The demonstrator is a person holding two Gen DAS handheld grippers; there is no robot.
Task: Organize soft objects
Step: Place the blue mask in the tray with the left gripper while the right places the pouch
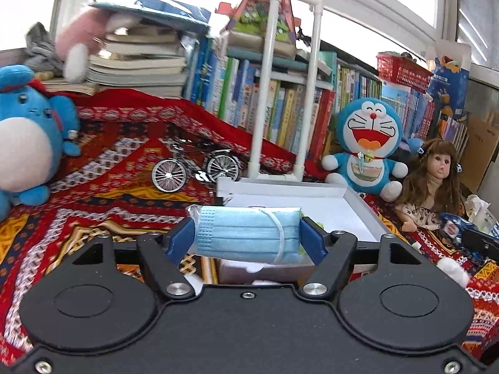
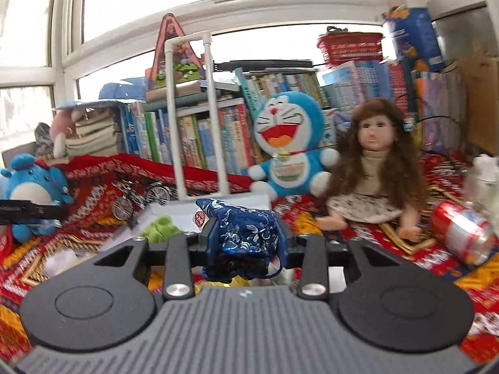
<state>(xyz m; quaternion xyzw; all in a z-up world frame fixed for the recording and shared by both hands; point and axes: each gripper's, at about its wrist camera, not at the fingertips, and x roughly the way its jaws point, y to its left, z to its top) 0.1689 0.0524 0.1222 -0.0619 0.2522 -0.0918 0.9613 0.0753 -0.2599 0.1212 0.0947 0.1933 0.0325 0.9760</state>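
Two soft things held above the white tray, both ready to set down.

The left hand-held gripper point(image 1: 248, 238) clasped a flat pale-blue pleated face-mask pack in clear film point(image 1: 246, 233) at its ends, at six o'clock of the white shallow cardboard tray point(image 1: 365, 208); it would do best lowered flat before release. The right hand-held gripper point(image 2: 246, 243) pinched a dark-blue silver-flowered brocade cloth pouch point(image 2: 243, 227), crumpled and sagging, at six o'clock of the same tray point(image 2: 174, 210), needing a gentle lowering.
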